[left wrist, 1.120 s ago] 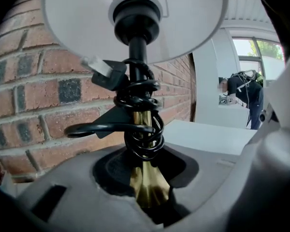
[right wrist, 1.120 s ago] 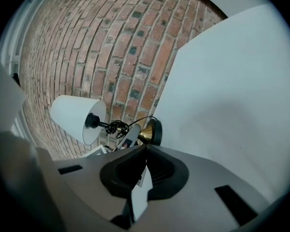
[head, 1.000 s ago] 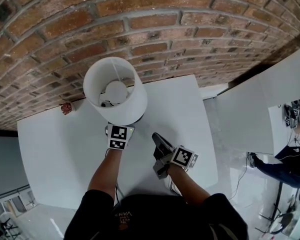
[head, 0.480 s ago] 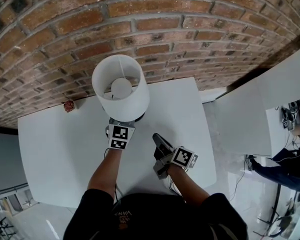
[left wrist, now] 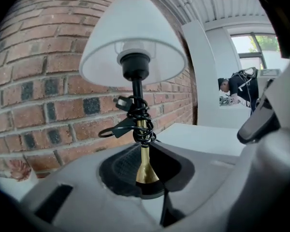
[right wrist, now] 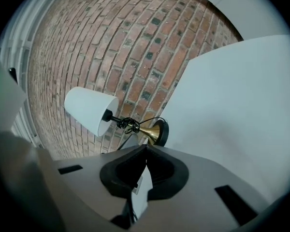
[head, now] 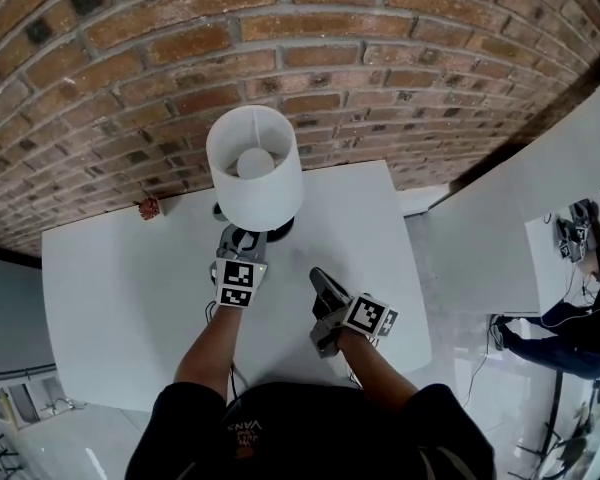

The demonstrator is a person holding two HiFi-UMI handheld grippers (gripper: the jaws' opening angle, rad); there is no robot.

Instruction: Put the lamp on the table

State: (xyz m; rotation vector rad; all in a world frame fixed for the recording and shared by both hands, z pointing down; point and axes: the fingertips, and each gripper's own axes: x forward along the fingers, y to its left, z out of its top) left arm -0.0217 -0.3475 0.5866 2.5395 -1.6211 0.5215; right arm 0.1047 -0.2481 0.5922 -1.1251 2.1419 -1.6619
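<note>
The lamp (head: pixel 255 168), with a white shade, brass stem and black cord wound round the stem, stands upright on the white table (head: pixel 110 288) close to the brick wall. Its black base (head: pixel 280 230) rests on the tabletop. My left gripper (head: pixel 238 240) sits just in front of the base. Its jaws are closing with nothing between them, and the lamp stem (left wrist: pixel 141 163) shows beyond them. My right gripper (head: pixel 318 276) is shut and empty, to the right and nearer me. From it the lamp (right wrist: pixel 89 111) lies ahead on the table (right wrist: pixel 232 105).
The brick wall (head: pixel 280 48) runs right behind the table. A small red-brown object (head: pixel 149 208) lies at the table's back left edge. White panels (head: pixel 490 238) stand to the right, with a person (head: pixel 580 318) beyond them.
The left gripper has drawn back from under the lamp shade toward me, leaving the lamp standing. Its jaws have narrowed. The right gripper has stayed put.
</note>
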